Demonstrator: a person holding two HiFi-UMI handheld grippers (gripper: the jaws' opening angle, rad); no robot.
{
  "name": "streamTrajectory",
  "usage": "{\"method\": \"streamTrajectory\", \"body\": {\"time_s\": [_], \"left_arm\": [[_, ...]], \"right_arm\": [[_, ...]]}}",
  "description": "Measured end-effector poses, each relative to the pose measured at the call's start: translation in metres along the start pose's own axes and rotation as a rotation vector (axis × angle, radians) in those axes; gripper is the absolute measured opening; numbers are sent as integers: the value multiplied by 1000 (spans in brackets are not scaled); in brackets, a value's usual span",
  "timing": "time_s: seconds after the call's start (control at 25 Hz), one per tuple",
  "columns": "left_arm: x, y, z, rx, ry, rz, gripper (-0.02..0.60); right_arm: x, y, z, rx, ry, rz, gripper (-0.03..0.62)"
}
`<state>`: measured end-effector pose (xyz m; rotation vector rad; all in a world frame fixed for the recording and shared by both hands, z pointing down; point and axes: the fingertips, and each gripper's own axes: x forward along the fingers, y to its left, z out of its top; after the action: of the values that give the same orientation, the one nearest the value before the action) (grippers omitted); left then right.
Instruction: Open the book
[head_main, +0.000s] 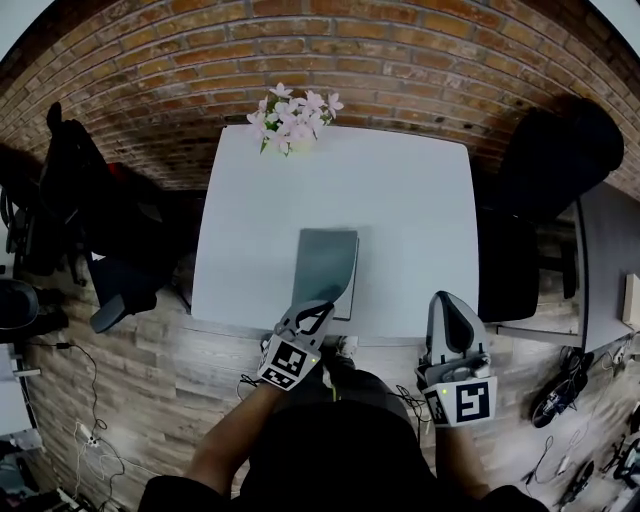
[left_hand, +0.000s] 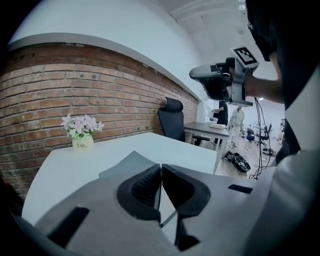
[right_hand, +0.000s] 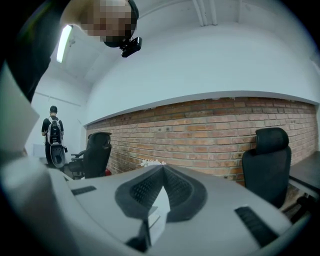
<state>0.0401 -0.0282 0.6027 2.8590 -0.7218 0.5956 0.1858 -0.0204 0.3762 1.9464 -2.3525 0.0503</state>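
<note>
The white desk (head_main: 400, 200) carries a slim, plain grey book (head_main: 325, 258) lying lengthwise toward its 6 o'clock edge. The cover bows upward at the near end. The left tool (head_main: 320, 310) pinches that cover at the book's 6 o'clock edge. The right tool (head_main: 448, 298), at the book's 4 o'clock, has its jaws pressed together on nothing. A pot of pink flowers (head_main: 292, 118) sits at the desk's 12 o'clock edge.

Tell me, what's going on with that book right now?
Left gripper shut on the book cover at its near edge. Right gripper shut, empty, to the book's right. Nothing in the way; flowers at the table's far edge.
</note>
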Motion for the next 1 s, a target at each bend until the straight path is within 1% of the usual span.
{"method": "streamTrajectory", "body": {"time_s": [0.12,0.28,0.56,0.76,1.0], "left_arm": [[-14,14,15,-19,-32,40,32],[-31,29,19,-59,-62,94,32],[-72,67,14,-178,-115,236,32],[-100,94,1,-243,-115,335,32],[-116,114,-12,-277,-101,406,32]], "right_arm": [[7,5,0,4,-3,17,12],[16,14,-1,4,2,47,12],[30,23,0,-2,-7,82,12],[41,29,0,-8,-3,108,12],[54,36,-5,-9,15,139,12]]}}
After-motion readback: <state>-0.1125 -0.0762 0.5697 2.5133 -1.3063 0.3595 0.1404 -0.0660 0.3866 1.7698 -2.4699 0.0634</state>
